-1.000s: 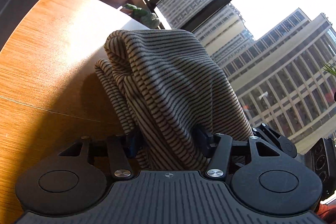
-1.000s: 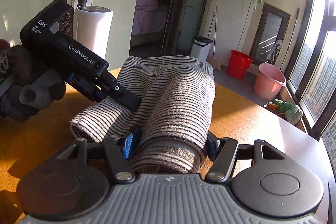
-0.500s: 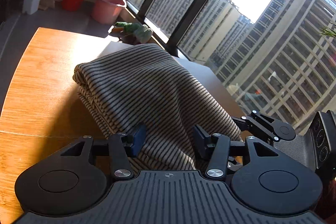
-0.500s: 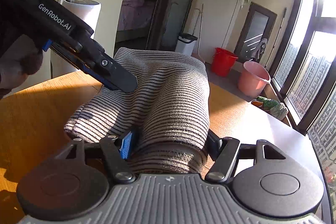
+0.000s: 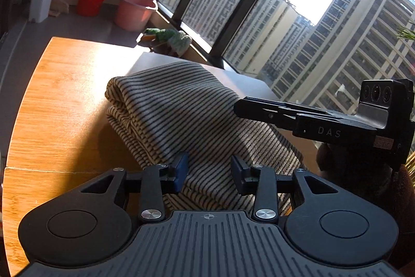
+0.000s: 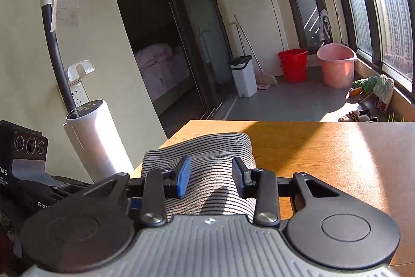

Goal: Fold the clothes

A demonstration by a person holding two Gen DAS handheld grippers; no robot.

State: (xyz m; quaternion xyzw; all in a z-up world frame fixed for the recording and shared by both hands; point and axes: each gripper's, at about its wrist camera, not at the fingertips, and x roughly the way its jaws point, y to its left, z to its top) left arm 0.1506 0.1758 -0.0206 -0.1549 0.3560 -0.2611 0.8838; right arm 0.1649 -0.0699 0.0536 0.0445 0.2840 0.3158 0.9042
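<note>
fingers (image 5: 181, 168) of the left gripper (image 5: 208, 170) stand parted over the garment (image 5: 179, 105), gripping nothing. right gripper (image 6: 211, 177) likewise parted, cloth between its pads but apparently not pinched. garment lies folded on the table (image 5: 57, 85), near its edge. risk: a careless withdrawal could snag the top layer and undo the fold, or drag the bundle off the edge. count: 1 garment, 2 grippers, 1 table, 2 buckets (image 6: 293, 64).
</note>
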